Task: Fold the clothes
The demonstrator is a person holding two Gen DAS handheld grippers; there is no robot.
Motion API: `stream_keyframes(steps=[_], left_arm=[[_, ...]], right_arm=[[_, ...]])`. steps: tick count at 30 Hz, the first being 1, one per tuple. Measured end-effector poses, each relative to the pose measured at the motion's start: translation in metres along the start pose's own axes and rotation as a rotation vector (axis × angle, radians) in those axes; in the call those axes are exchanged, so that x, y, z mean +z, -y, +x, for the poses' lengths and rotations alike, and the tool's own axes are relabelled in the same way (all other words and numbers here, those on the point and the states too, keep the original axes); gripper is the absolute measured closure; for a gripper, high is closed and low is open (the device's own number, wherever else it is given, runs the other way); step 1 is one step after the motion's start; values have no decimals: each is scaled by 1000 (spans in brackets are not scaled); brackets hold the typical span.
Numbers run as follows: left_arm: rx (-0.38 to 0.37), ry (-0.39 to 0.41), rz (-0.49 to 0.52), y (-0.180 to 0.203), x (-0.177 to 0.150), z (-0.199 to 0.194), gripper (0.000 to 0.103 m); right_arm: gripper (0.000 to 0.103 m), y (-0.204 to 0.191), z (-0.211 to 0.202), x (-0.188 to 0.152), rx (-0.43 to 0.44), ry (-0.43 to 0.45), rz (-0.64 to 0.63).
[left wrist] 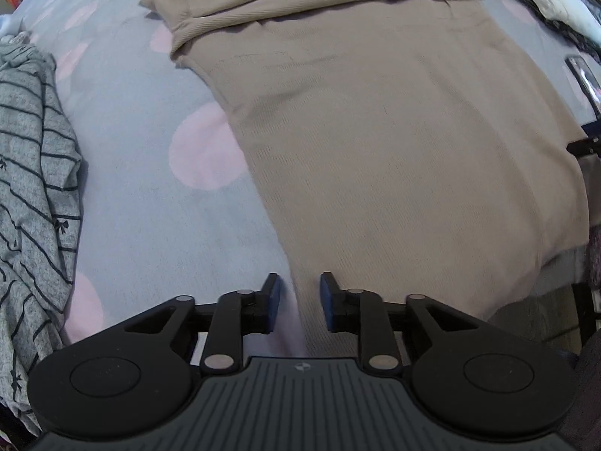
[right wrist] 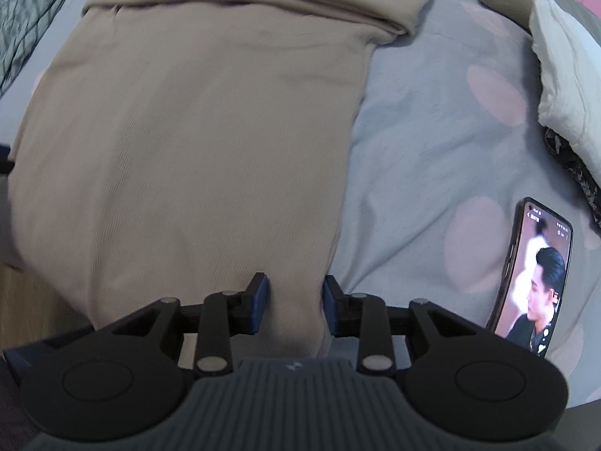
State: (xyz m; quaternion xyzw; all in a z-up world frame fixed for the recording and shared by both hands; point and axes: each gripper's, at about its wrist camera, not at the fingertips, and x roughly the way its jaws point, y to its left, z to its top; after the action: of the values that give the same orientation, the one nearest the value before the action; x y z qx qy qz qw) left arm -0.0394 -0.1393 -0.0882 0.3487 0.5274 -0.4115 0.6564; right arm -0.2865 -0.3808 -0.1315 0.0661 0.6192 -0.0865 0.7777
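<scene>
Beige top [left wrist: 394, 143] spread flat on the bed [left wrist: 157, 225], filling the middle and right of the left wrist view and the middle and left of the right wrist view, far end already doubled over into a thick band along the upper edge. Near hem hanging close to the bed's edge at the bottom of both frames.

Left tool [left wrist: 299, 302] at bottom centre, pointing steeply down over the top's left edge; fingers slightly apart, cloth edge lying under the gap, no pinch visible. Right tool [right wrist: 296, 302] at bottom centre of its own view, over the top's right edge; fingers a little wider apart, a hump of beige fabric rising between them, pads not clearly pressing on it. Neither tool judged to be holding anything yet.

Risks from here:
- Left tool sitting right on the border of cloth and sheet: a close there likely to grab the spotted sheet along with the top, or miss the hem altogether.
- Uneven grips, one corner caught and the other slipping, likely to drag the fold crooked.
- Only the upper layer pinched, leaving the lower one behind and bunching.
- Phone [right wrist: 533, 278] lit up at lower right of the right wrist view, near the right tool: a wide swing could knock it.
- Striped garment [left wrist: 33, 195] heaped at far left, well apart, little danger.
</scene>
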Motion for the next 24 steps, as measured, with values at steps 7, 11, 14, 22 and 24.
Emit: stream_keyframes(steps=[7, 11, 14, 22, 24], left_arm=[[50, -8, 119, 22, -6, -11, 101], [-4, 55, 54, 5, -3, -33, 101], [-41, 142, -9, -13, 1, -54, 101], [-4, 299, -227, -67, 36, -60, 101], [7, 308, -264, -77, 42, -50, 101]], right_arm=[[96, -18, -16, -9, -37, 41, -74], [96, -12, -34, -6, -3, 109, -35], [96, -6, -49, 4, 20, 186, 6], [96, 3, -55, 48, -43, 362, 75], [96, 6, -45, 60, -55, 372, 95]])
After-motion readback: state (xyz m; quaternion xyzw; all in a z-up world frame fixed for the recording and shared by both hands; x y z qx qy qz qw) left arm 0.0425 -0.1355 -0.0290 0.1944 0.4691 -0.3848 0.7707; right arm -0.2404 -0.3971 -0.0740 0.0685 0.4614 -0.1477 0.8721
